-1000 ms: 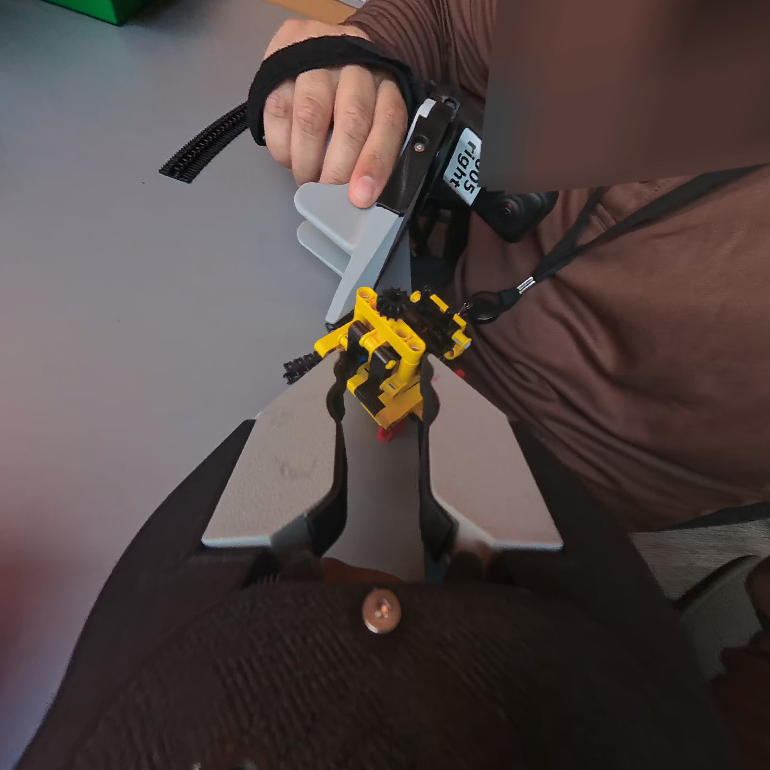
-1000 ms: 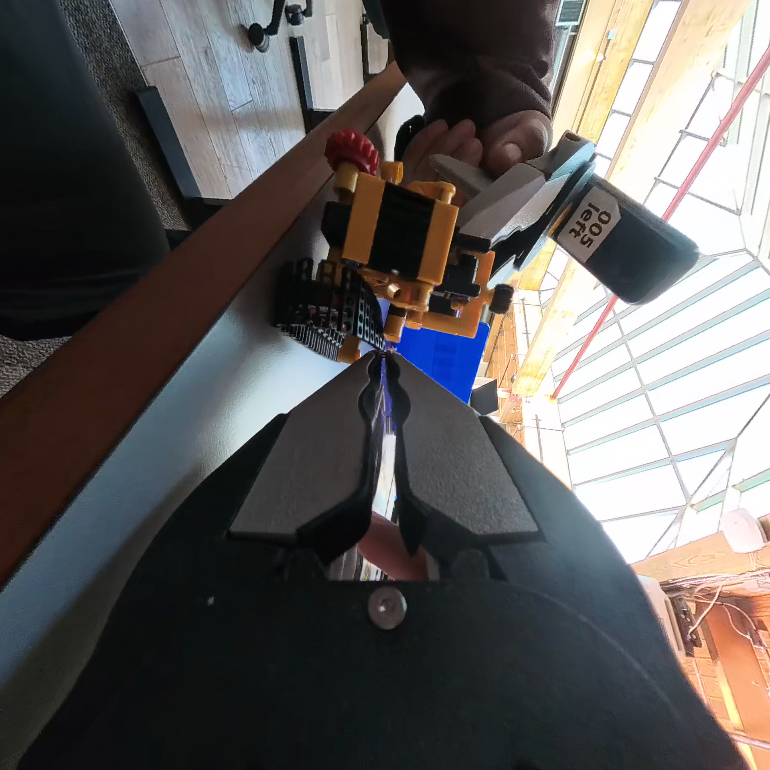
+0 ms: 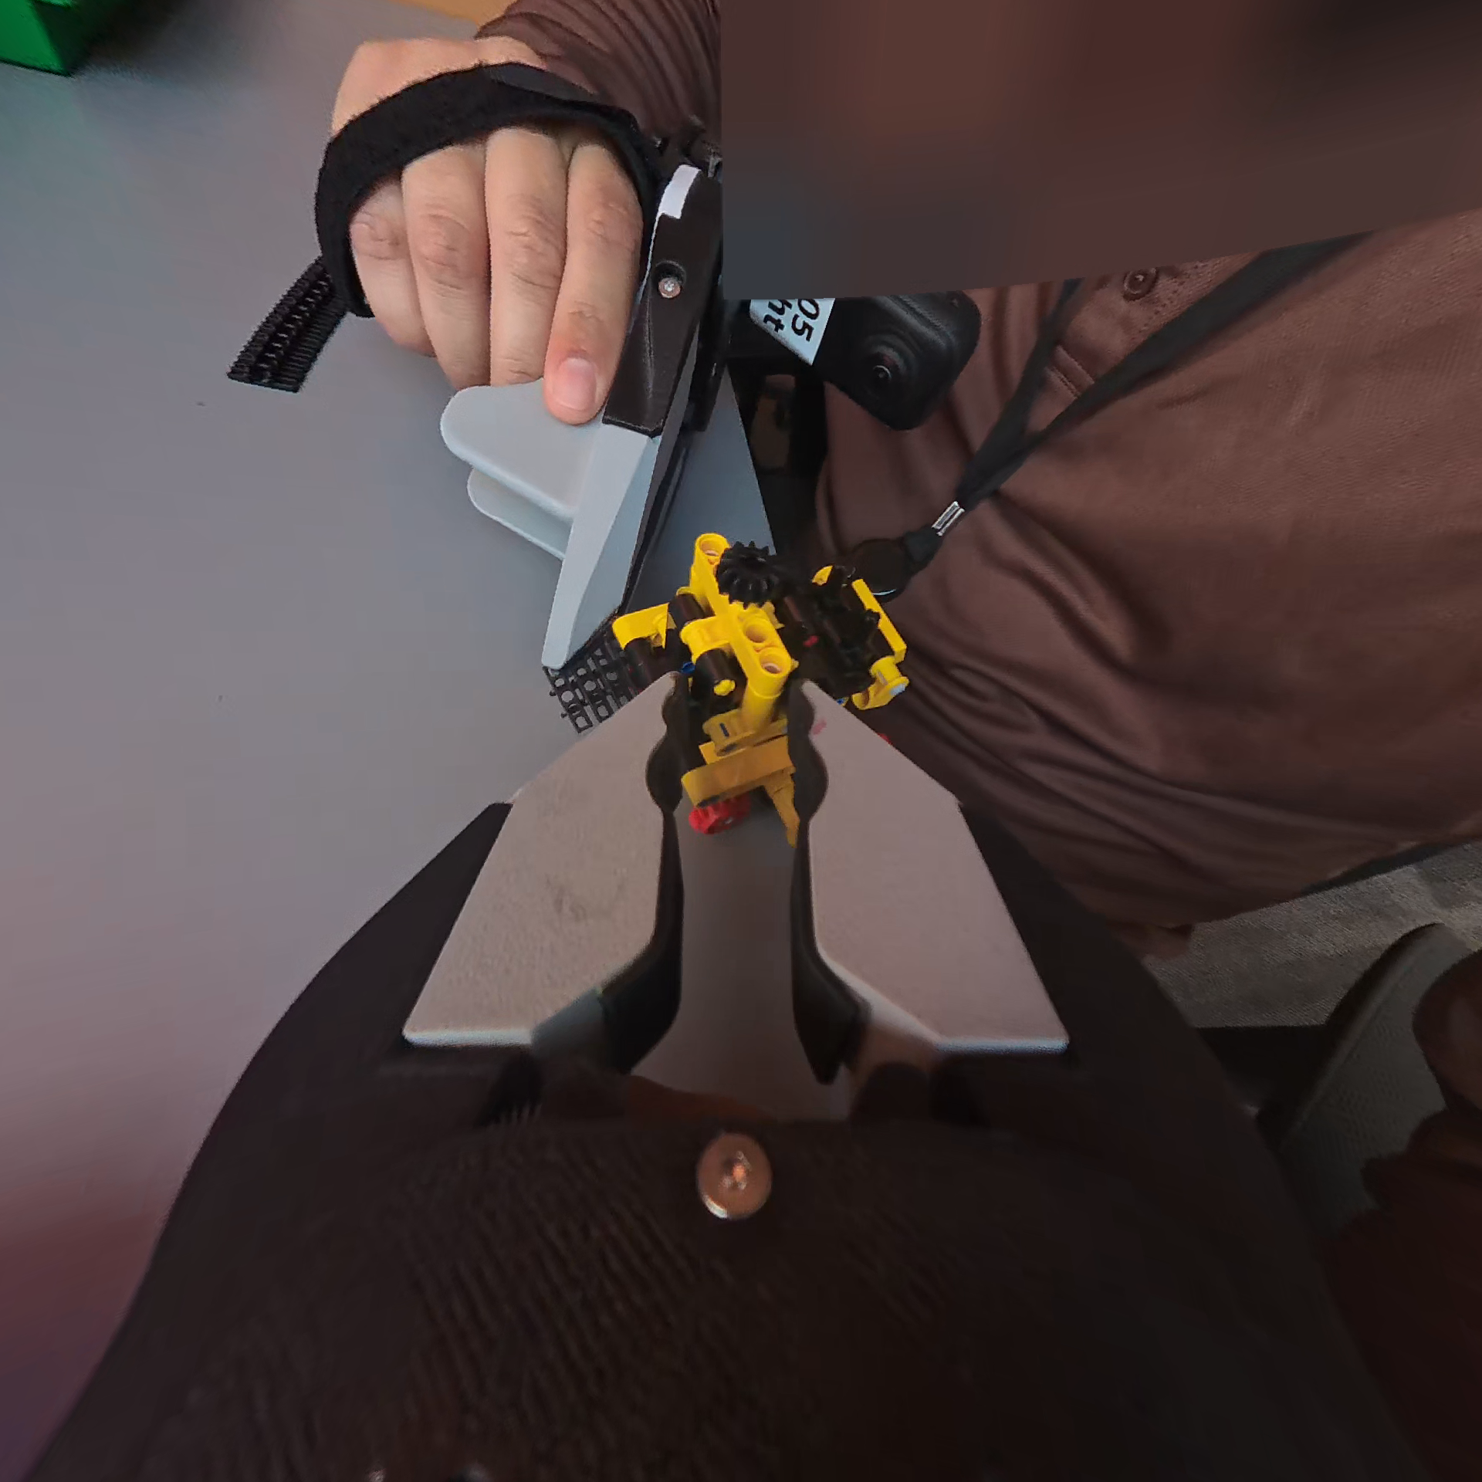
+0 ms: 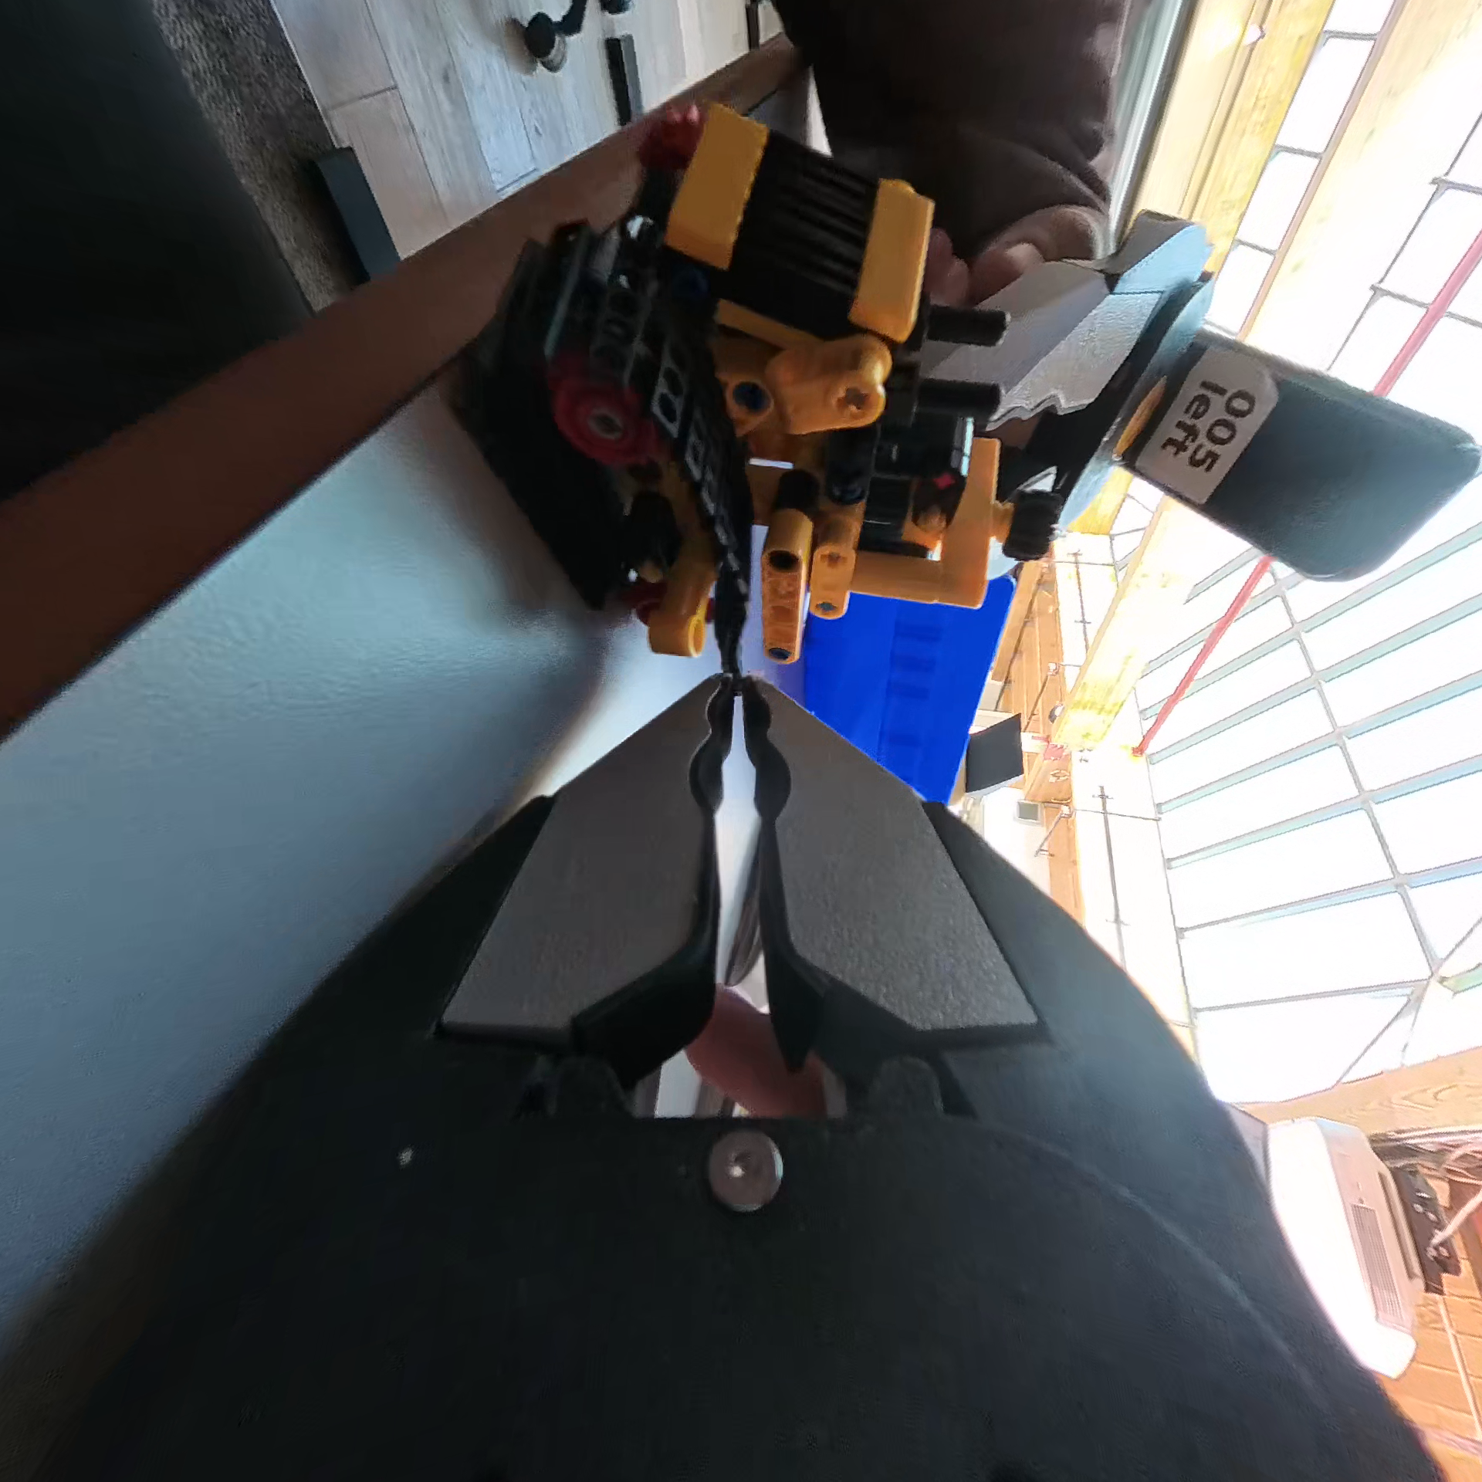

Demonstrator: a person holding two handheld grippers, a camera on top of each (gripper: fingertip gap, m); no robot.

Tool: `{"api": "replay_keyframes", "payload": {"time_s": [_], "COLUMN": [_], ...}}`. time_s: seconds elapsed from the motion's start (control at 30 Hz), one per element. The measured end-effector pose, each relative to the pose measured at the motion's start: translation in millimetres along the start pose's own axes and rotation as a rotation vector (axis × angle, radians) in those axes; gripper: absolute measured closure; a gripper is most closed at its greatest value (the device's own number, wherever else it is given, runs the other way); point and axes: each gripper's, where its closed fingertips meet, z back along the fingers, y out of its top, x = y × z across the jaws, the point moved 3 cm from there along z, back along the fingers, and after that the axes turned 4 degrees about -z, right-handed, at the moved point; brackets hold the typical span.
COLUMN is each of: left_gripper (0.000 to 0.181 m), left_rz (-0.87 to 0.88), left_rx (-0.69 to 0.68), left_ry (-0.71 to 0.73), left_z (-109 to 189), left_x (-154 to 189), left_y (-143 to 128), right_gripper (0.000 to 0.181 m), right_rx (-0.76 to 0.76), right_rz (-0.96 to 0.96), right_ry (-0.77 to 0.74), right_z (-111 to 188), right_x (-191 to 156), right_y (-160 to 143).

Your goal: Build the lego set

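Left claw (image 3: 734, 714) narrow, clamping yellow model (image 3: 754, 666) at tips. Right claw (image 4: 731, 682) pinched on black track (image 4: 726, 561) end, model just beyond. Risk: hard pull snaps track links or twists model loose.

- A white sticker (image 4: 1211, 437) with two short lines of black print stands on the black housing (image 4: 1347, 489) of the left gripper (image 3: 736, 699). In the right wrist view it lies ahead of the right gripper (image 4: 734, 682), up and to the right of its tips. The print reads sideways.
- A second white sticker (image 3: 790, 325) with black print stands on the right gripper's black body, just beside its camera (image 3: 906, 365). In the left wrist view it lies well ahead of the left gripper's tips, slightly right. It is tilted, and only part of it shows.
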Motion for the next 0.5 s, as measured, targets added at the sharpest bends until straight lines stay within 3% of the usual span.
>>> {"api": "replay_keyframes", "payload": {"time_s": [0.27, 0.5], "left_gripper": [0.15, 0.126], "left_rz": [0.009, 0.043], "left_rx": [-0.024, -0.012], "left_ry": [0.066, 0.22], "left_z": [7.5, 25.2], "left_x": [1.1, 3.1], "left_y": [-4.7, -3.4], "right_gripper": [0.177, 0.179], "right_rx": [-0.015, -0.06], "right_rz": [-0.018, -0.136], "right_ry": [0.028, 0.086], "right_z": [6.2, 8.0], "right_x": [-3.5, -5.4], "right_y": [-4.4, -10.4]}}
